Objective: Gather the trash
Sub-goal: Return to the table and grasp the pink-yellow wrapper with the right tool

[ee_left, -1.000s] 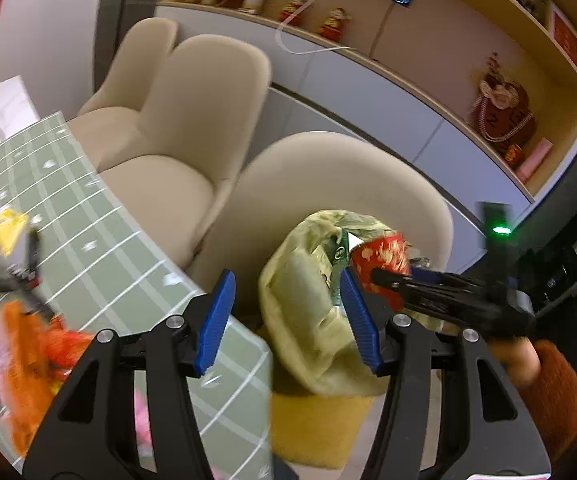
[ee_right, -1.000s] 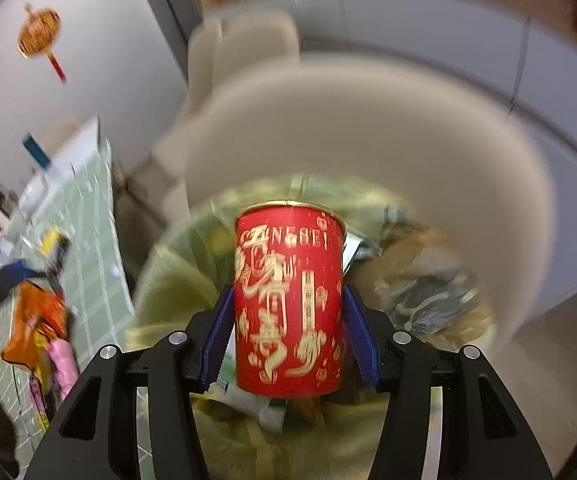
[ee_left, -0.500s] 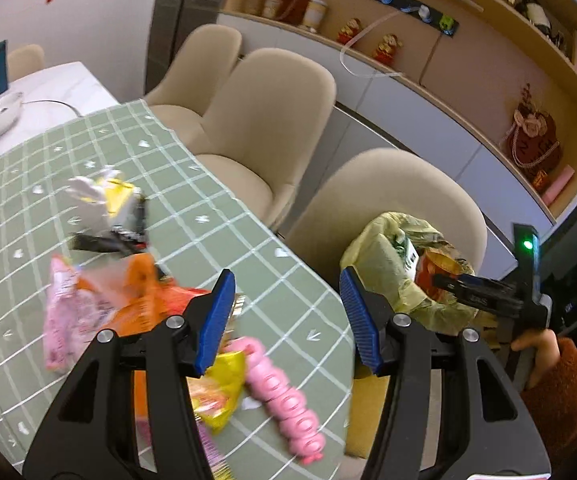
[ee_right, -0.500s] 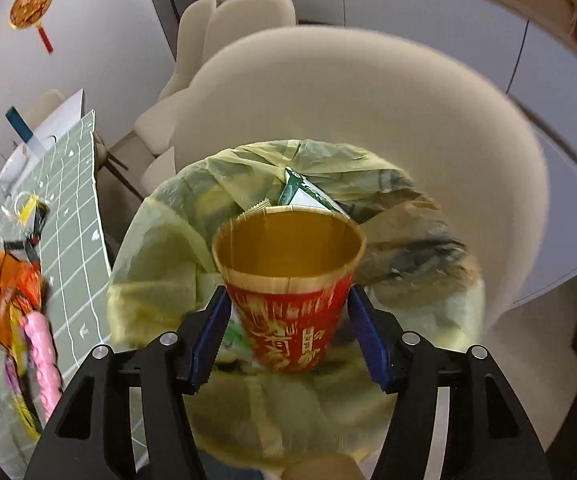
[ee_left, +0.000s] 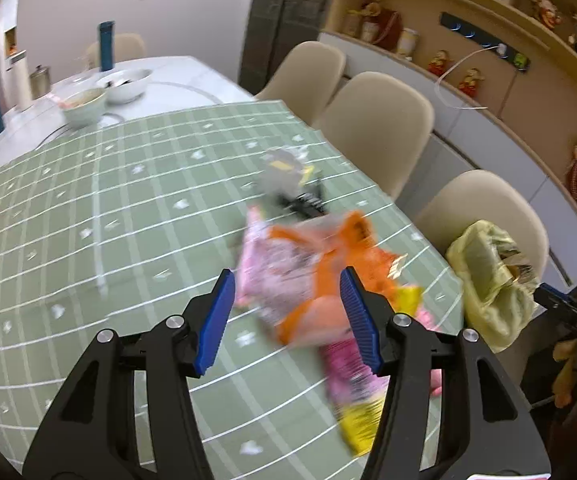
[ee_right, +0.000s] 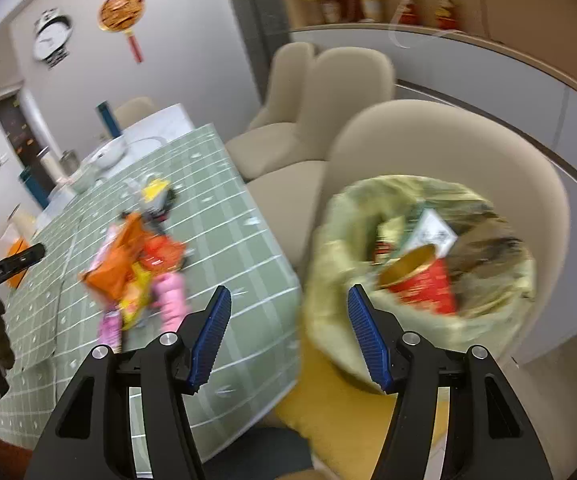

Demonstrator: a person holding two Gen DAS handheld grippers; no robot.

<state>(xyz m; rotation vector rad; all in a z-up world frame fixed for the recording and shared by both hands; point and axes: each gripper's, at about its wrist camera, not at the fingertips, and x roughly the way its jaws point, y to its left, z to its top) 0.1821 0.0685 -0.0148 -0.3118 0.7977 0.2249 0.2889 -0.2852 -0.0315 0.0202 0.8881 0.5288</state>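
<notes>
Two grippers stand with jaws apart and nothing clamped: the left gripper [ee_left: 286, 316] hangs over the heap of wrappers [ee_left: 308, 268] on the green checked tablecloth [ee_left: 108, 208], while the right gripper [ee_right: 288, 336], whose jaws have just been opening, has nothing between its pads, and the red paper cup [ee_right: 420, 280] lies tipped inside the yellow-green trash bag [ee_right: 500, 320] at about two o'clock from that gripper. In the left wrist view the bag [ee_left: 488, 280] sits at three o'clock from the pile, beside the table edge and in front of a beige chair [ee_left: 488, 208]. The remaining trash is an orange packet [ee_left: 352, 256], a pale pink packet [ee_left: 272, 268], a yellow wrapper [ee_left: 362, 420] and a darker scrap [ee_left: 300, 200] at twelve o'clock of the heap; all are blurred, so details are uncertain. These look like thin film: very light, limp, crinkly and likely slick, so they should crush rather than resist. A pinch across a bunched fold or a raised edge near the packet's middle seems safest; a flat corner could slide out, and overlapping pieces may lift together
</notes>
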